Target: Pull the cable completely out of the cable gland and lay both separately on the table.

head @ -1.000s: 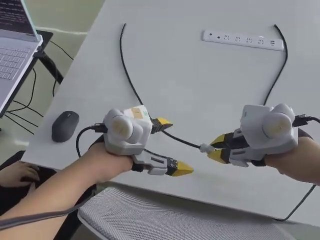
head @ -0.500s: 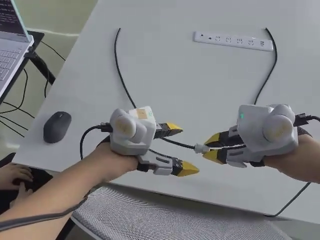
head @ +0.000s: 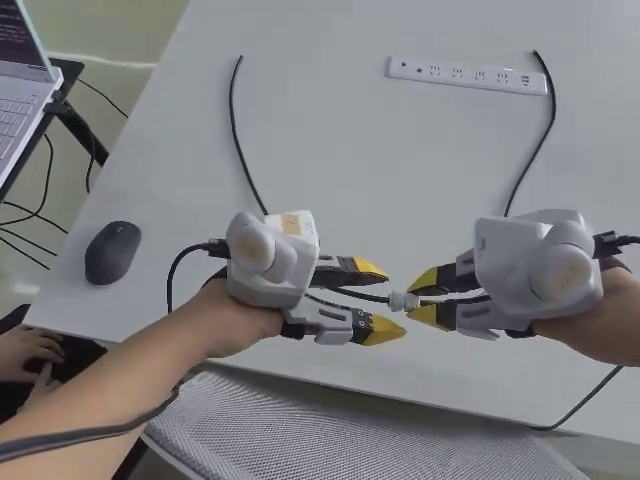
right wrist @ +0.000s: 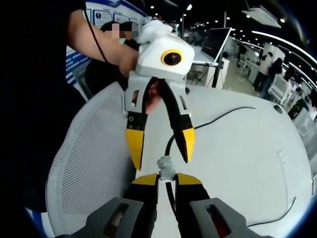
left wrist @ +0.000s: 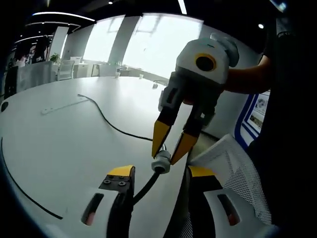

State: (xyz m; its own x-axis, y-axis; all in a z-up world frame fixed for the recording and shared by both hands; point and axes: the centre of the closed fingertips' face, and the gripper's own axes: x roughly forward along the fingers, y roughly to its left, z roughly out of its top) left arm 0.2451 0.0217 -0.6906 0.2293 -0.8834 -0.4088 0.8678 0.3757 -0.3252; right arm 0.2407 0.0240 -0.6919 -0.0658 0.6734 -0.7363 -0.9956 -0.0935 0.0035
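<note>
Cable gland (head: 400, 300), a small white fitting, sits in the head view between the two grippers, near the front edge of the white counter (head: 400, 170). The right gripper (head: 418, 300) has its jaws clenched on it. The black cable (head: 244, 170) leaves the gland to the left, passes between the released jaws of the left gripper (head: 378, 300), and then runs far across the counter. A white power strip (head: 467, 76) lies at the far side, well apart.

In the left gripper view, its own two jaws stand apart on both sides of the cable and do not touch it. The gland is just ahead of them, pinched by the yellow tips of the right gripper.

In the right gripper view, the gland is at the tips of the clenched jaws. The cable rises from it between the open jaws opposite and bends away over the counter.

I judge that the cable is light and limp, with a smooth jacket which may slip. So the left jaws should take it just beside the gland and pull straight along its line. The gland looks like hard plastic and should bear a firm hold on its body.
</note>
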